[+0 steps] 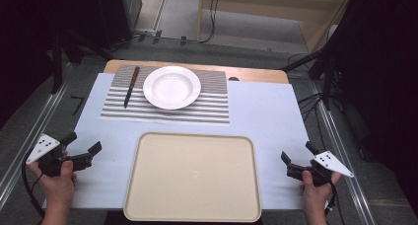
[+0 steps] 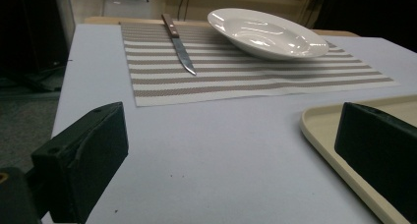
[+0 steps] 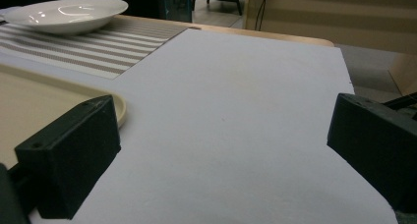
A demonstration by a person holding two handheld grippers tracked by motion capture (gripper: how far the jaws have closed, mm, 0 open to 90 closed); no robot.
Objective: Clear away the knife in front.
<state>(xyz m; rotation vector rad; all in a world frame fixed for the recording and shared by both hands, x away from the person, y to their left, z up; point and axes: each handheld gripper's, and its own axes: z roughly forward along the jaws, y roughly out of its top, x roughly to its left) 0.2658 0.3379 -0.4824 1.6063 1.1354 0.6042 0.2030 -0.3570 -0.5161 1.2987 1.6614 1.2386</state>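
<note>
- Left gripper [image 1: 84, 145], high view: held low at the near-left of the table [image 1: 266, 111], just left of the tray [image 1: 192, 175]. Jaws spread wide, nothing between them. In the left gripper view the same wide gap shows bare table cover between the two black jaws.
- Right gripper [image 1: 296, 155]: near-right of the table, just right of the tray. Jaws spread, nothing pinched. The right jaw is cut off by the frame edge in the right gripper view.
- Tray: cream, rectangular, rounded corners, lying flat at the near middle between the two grippers and touching neither. Its near edge runs close to the bottom of the high view. In the left gripper view [image 2: 319, 128] the right jaw hides part of its rim.
- Placemat [image 1: 212, 109]: striped, at the far side of the table, apart from the tray.
- Plate [image 1: 171, 87]: white, deep, standing on the placemat right of centre; its left side is cropped in the right gripper view [image 3: 66, 15].
- Knife [image 1: 131, 87]: on the left part of the placemat, just beside the plate, not touching it. Brown handle to the far side, blade pointing nearward; the handle's far end is dim in the left gripper view [image 2: 179, 44].
- Both hands are cut off at the bottom edge; surroundings beyond the table are dark and hard to read.
</note>
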